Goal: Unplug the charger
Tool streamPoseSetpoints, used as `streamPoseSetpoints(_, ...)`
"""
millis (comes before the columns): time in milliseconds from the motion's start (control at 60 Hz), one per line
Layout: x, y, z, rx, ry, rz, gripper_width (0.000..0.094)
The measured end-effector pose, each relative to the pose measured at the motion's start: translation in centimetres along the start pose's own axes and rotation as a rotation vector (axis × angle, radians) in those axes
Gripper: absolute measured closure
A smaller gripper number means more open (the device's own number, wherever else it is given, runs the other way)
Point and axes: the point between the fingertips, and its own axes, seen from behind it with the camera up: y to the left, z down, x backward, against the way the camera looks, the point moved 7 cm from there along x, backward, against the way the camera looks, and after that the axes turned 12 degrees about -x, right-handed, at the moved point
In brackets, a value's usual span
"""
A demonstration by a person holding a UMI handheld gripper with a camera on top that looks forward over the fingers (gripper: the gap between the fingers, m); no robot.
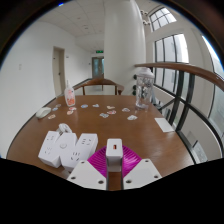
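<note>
Round and brown, the wooden table (150, 135) carried scattered white adapters. The gripper (113, 172) had its magenta-padded fingers closed on a small white charger block (115, 152), just right of a white multi-socket power strip (66, 148). Seemingly the grasp was made; next would come a straight pull, if it was plugged at all.

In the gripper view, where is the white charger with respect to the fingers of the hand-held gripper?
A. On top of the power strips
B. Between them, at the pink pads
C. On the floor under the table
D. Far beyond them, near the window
B: the charger stands between the fingers of the hand-held gripper, against the pink pads, beside the power strips on the table.
</note>
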Motion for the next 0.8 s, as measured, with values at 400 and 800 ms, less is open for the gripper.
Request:
streamPoseSetpoints(400, 2.3, -1.6, 0.3, 0.02, -0.037, 0.086, 0.0088)
streamPoseSetpoints(800, 15.4, 0.3, 0.8, -0.026, -0.186, -0.003, 0.0097)
